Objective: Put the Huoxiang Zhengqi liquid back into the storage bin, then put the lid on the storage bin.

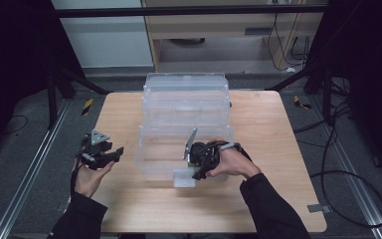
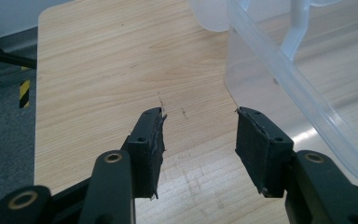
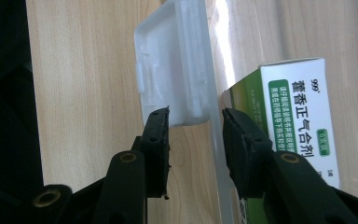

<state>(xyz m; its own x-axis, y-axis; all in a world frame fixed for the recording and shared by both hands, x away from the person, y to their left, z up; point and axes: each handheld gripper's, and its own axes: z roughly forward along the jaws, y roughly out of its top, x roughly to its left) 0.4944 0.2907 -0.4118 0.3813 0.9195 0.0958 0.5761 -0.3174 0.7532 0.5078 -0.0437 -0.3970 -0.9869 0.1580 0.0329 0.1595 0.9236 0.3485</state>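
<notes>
Down at the near wall of the clear box (image 1: 185,107) on the desk (image 1: 278,164), the right tongs (image 3: 195,128) straddle its latch (image 3: 172,65) and wall, pads apart from both. Left tongs (image 2: 199,140) gape empty beside the box.

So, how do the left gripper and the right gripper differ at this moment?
The left gripper hovers beside the clear plastic box over bare table; the right gripper reaches over the box's front wall. The left gripper's jaws have nothing between them; the right gripper's jaws straddle the box's latch, near a green-white carton. Both have black jaws and are hand-held.
</notes>
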